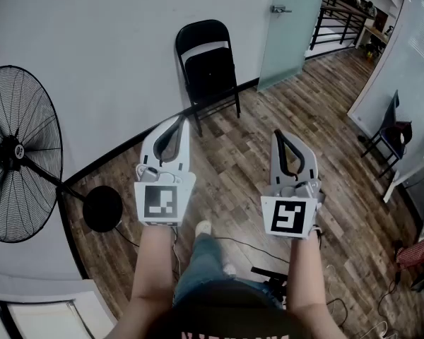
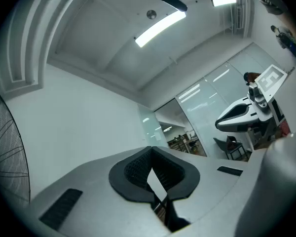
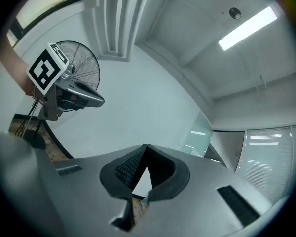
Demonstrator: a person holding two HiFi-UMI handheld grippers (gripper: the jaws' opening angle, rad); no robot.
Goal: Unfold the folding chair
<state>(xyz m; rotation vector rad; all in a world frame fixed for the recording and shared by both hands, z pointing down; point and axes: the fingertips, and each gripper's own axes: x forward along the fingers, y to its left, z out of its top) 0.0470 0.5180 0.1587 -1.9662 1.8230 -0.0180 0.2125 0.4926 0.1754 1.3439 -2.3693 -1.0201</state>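
**Both grippers shut and empty, held up before the folded chair.**

The jaws of the left gripper [image 2: 151, 150] are pressed fully together, the dark pads touching, and nothing is between them. The right gripper [image 3: 145, 148] is the same: jaws together, holding nothing. The two grippers hang in the air side by side, a little apart, and their tips point away from the person toward the white wall [image 1: 92, 34]. The black metal folding chair [image 1: 208, 66] is well apart from both grippers. It stands folded against this wall with its feet on the brown wooden plank floor [image 1: 332, 119], more in the line of the left gripper than of the right. To the right of the chair is a pale frosted glass door [image 1: 293, 27]. On the left side stands a black round pedestal fan [image 1: 14, 154].
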